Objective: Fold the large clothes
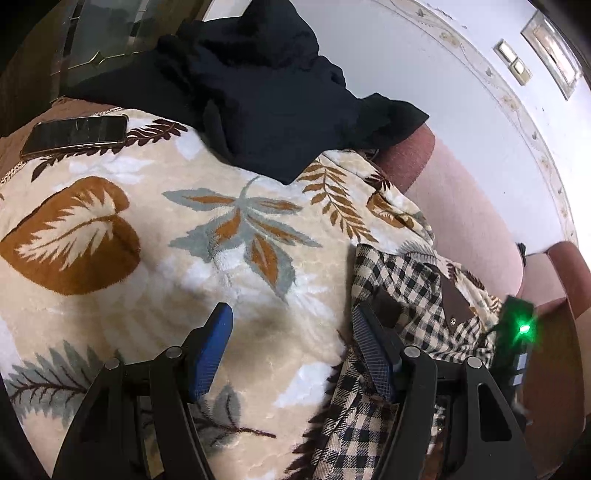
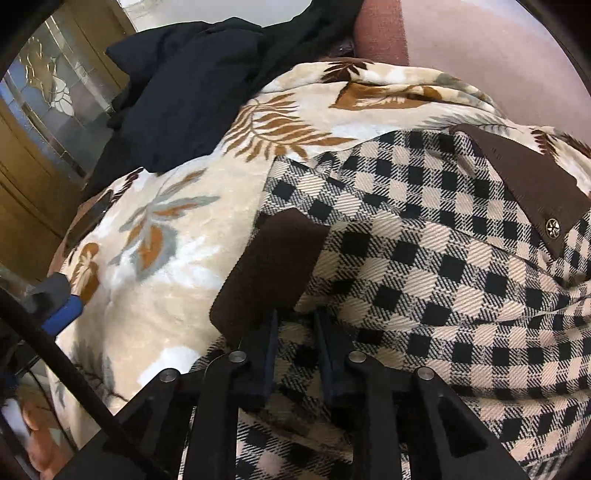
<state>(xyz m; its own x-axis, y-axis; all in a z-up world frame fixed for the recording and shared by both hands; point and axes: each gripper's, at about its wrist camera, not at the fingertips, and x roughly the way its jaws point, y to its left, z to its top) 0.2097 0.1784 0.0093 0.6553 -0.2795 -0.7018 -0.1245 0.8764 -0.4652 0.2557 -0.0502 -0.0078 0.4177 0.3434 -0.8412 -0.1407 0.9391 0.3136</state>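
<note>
Left wrist view. A cream blanket (image 1: 207, 236) printed with brown and grey leaves covers a pink sofa (image 1: 469, 206); a pale wall (image 1: 424, 74) rises behind the sofa, and a glazed wooden door (image 1: 99, 33) stands beyond the blanket's far edge. A phone (image 1: 75, 133) lies on the blanket's far left part, and a dark garment (image 1: 258, 107) is heaped at its far edge. The checked coat (image 1: 402, 295) lies on the blanket's right part, its long axis running from near to far. The left gripper (image 1: 291, 347) hangs over the blanket with its jaws spread wide, holding nothing; its right finger sits at the coat's edge.

Right wrist view. The same blanket (image 2: 177, 236) carries the checked coat (image 2: 443, 258), a beige-and-black woven check with a brown pocket flap (image 2: 524, 177) bearing a metal button and a brown patch (image 2: 269, 273). The dark garment (image 2: 192, 92) lies beyond the coat, toward the door (image 2: 40, 122). The right gripper (image 2: 295, 325) has its jaws drawn close, pinching a fold of the coat.
</note>
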